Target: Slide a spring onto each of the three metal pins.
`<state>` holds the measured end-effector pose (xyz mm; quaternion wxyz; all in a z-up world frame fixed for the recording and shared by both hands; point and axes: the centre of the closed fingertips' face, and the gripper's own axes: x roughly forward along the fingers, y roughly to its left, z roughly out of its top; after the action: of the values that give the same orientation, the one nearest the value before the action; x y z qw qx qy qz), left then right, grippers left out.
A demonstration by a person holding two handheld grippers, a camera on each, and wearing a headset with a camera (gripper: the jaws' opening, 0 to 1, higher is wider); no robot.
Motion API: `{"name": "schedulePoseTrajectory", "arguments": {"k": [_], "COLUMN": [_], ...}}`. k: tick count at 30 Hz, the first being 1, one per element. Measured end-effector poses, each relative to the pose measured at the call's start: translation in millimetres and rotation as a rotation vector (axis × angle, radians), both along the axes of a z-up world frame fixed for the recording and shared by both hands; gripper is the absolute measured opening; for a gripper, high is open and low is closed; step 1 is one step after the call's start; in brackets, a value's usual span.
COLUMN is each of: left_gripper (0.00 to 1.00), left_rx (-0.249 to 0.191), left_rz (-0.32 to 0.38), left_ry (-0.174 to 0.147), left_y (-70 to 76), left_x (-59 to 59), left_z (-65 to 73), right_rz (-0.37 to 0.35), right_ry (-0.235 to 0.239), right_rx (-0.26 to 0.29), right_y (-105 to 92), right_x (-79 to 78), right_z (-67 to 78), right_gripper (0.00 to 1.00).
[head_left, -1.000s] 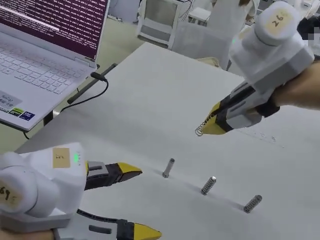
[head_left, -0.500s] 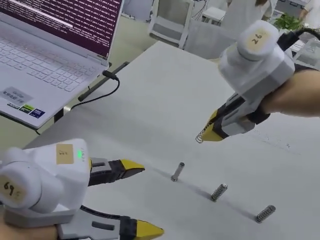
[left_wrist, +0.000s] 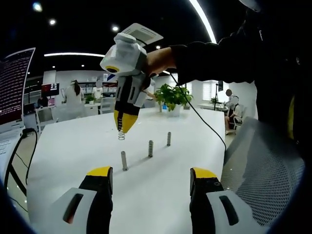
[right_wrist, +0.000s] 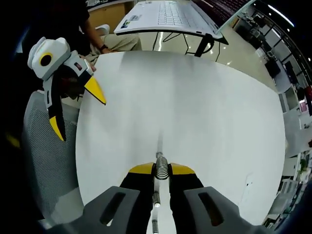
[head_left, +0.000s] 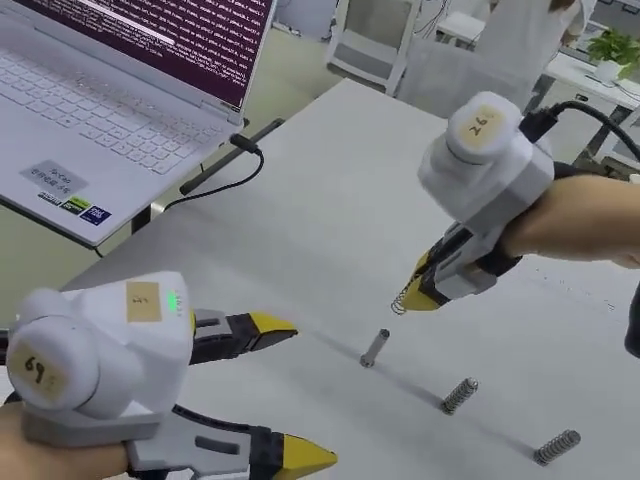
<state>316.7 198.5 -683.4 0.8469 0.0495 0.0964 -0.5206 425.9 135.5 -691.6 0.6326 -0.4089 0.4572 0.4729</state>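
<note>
Third fitting: right gripper [head_left: 414, 296] is clenching a spring [head_left: 401, 299] above the bare pin [head_left: 374, 348] (other two fitted); aligning and lowering is pending.

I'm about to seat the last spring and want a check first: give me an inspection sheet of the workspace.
Surface: white table; three upright pins stand on it in a row.
Job's things: bare pin has no spring; middle pin and end pin each wear one; third spring sticks out of the right gripper's tips.
Clutter: nothing seen.
Grippers: right gripper shut on the third spring, above the bare pin, apart from it; left gripper open, holding nothing.
Cables: black cable plugged into the open laptop; black lead runs from the right gripper.
Surroundings: potted plant and chairs beyond the table.
</note>
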Motion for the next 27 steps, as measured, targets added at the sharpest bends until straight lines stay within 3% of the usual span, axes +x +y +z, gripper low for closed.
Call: {"name": "schedulePoseTrajectory", "arguments": {"k": [9,27], "left_gripper": [0.60,0.58], "left_rx": [0.032,0.047], "left_rz": [0.018,0.023], "left_ry": [0.002,0.012], "left_y": [3.7,6.2], "left_x": [3.1,0.6], "left_z": [-6.8,-12.6], "right_rz": [0.011,0.001], "right_ry": [0.028,0.056], "right_rx": [-0.033,-0.035], "right_y": [-3.1,-1.8], "right_x": [-0.7,-3.5], "right_z": [-22.2,-38.4], "right_gripper": [0.08,0.08]}}
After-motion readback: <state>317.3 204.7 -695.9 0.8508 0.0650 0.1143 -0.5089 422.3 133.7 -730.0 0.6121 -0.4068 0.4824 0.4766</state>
